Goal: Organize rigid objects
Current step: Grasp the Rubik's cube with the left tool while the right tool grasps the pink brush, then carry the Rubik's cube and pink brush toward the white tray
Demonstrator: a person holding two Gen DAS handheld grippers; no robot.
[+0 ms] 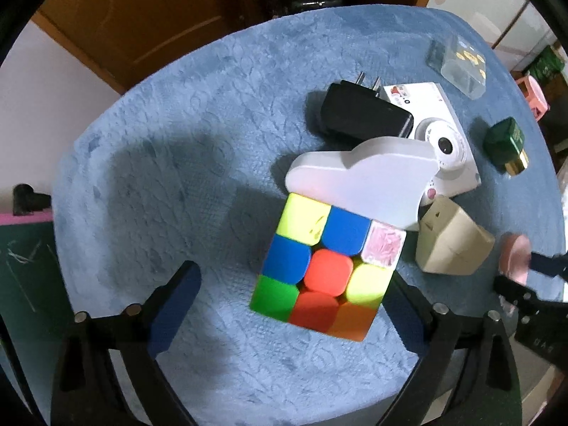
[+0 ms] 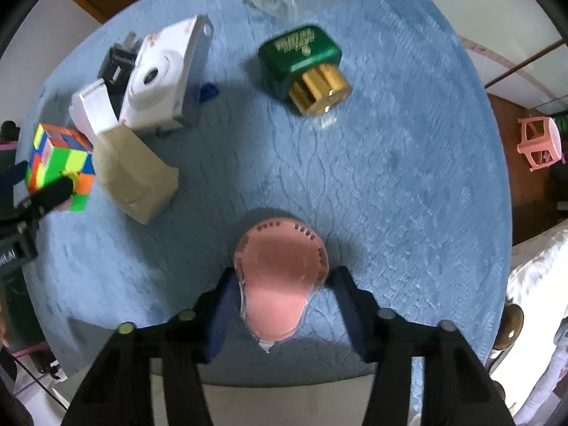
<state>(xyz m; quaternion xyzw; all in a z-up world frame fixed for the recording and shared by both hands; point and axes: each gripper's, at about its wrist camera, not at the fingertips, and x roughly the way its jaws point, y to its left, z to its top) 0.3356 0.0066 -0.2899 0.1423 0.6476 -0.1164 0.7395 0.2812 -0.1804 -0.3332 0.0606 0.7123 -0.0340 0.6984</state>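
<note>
Now each gripper hangs straight over its own target. The left gripper point(image 1: 291, 305) stands wide, its fingers point(image 1: 174, 301) astride the cube point(image 1: 326, 266), which sits toward the 3 o'clock finger, its far edge tucked under a white cloud-shaped piece point(image 1: 362, 177). The right gripper point(image 2: 280, 305) is narrower, straddling the pink disc point(image 2: 280, 277), whose long axis runs from 12 to 6 o'clock; the 9 o'clock finger looks to touch it, the other stands just clear. Scrambled colours mark the cube; the disc is flat and dotted along its rim. Both lie on the blue-covered counter point(image 2: 390, 177).
</note>
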